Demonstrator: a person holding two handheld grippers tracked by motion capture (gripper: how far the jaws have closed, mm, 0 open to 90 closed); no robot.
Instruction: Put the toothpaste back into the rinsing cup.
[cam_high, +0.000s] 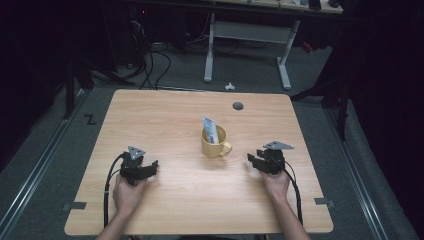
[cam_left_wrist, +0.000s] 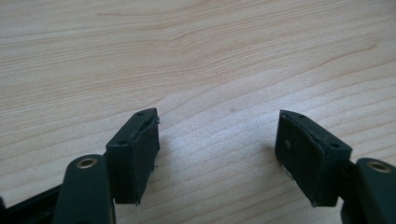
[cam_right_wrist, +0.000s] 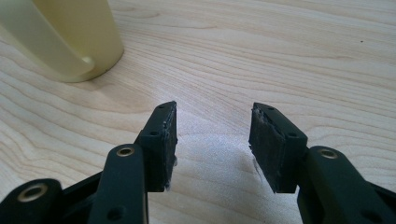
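Mug (cam_high: 216, 145) stands between both empty, open tongs, nearer the right tongs (cam_high: 256, 161) than the left tongs (cam_high: 150, 167).

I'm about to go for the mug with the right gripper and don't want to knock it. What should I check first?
1. Right gripper jaws apart with nothing between them: ok.
2. Left gripper open, holding nothing: ok.
3. Yellow mug upright on the table: ok.
4. Mug handle turned toward the right gripper: ok.
5. Sachet stands in the mug, leaning above the rim; whether it is loose: cannot tell.
6. Bare wood between right gripper and mug: ok.
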